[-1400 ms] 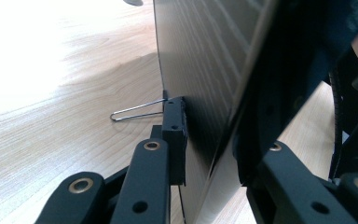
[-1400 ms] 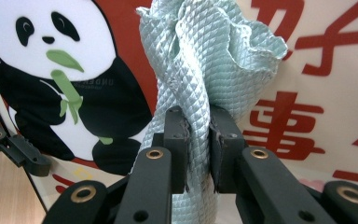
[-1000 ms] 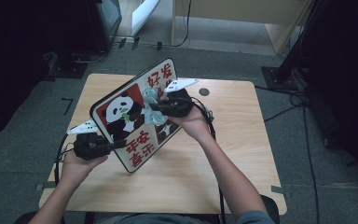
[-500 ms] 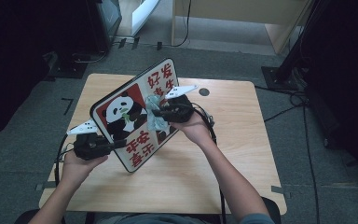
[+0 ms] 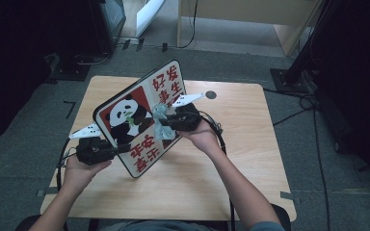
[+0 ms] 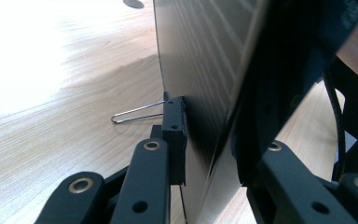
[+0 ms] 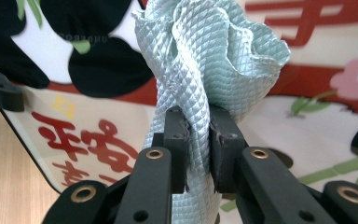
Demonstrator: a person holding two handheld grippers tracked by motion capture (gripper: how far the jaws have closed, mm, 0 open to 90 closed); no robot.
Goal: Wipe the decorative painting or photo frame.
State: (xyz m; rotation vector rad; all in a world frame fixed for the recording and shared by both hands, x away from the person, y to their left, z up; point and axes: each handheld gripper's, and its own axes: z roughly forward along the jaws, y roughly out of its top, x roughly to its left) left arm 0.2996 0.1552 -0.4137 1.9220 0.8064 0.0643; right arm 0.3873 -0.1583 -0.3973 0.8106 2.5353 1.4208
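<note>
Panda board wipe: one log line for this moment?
left tongs: shut on panda board edge, tilted off table | right tongs: shut on pale green cloth against board face

Each hand-held gripper, the left gripper and the right gripper, has a matte black body topped by a pale grey three-cornered plate. A thin black cable trails from each body. In the gripper views, the two black jaws are built from flat linkage bars joined by brass-coloured round pivot pins, with small plain holes beside them. Each jaw ends in a black rectangular pad. The person's forearms are bare; a blue-grey short sleeve shows at the right upper arm.
</note>
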